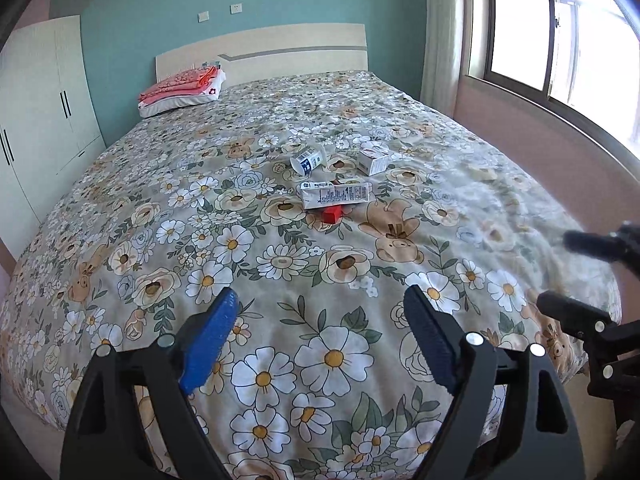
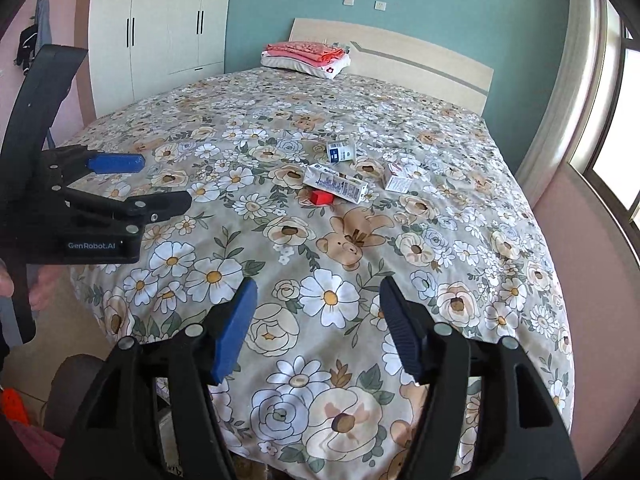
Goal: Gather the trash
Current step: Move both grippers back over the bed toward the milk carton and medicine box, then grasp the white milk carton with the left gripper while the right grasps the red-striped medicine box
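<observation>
Left wrist view: left gripper (image 1: 320,312) spread, empty; right gripper (image 2: 318,304) spread, empty too. Trash sits mid-bed, well off the foot edge: cup (image 1: 309,159), long carton (image 1: 335,195), small box (image 1: 373,161), red block (image 1: 332,213). Risks: soft floral bedspread (image 1: 248,264) snagging, carton hiding the block, cup rolling.

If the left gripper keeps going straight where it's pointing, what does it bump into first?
Probably just the flowery bedspread. The left gripper is open, holds nothing and tilts down at bare quilt. The long white carton and red piece lie farther along; depth is hard to judge.
</observation>
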### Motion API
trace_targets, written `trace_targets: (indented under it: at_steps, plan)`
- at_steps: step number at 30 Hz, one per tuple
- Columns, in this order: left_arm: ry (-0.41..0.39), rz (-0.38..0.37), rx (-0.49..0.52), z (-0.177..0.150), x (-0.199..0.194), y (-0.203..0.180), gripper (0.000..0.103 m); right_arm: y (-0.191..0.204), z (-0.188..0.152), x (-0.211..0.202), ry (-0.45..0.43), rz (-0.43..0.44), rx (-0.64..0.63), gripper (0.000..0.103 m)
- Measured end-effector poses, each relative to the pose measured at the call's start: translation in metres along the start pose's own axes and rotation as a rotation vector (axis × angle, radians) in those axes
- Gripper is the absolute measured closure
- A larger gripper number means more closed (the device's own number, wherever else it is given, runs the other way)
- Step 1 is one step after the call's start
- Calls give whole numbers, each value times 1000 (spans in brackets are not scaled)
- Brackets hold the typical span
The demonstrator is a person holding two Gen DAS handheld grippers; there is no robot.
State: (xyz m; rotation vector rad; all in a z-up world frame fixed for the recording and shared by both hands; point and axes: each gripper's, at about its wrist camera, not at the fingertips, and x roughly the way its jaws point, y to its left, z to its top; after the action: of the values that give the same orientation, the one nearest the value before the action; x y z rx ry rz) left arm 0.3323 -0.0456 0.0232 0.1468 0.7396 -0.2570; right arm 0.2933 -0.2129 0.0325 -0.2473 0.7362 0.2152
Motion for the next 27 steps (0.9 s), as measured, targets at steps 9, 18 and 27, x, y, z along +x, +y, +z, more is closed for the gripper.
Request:
trace_targets:
  at_steps: [9,18,27]
  plan:
    - [30,-45,160,54,78,6,14,-53,40,75,60,29,-32,33]
    - [15,-128,351,103,151,12,12,-102,85,167,85,-17,-18,28]
    - [68,-317,603,121,225,-4,12,-141,116,267,113,48,61,27]
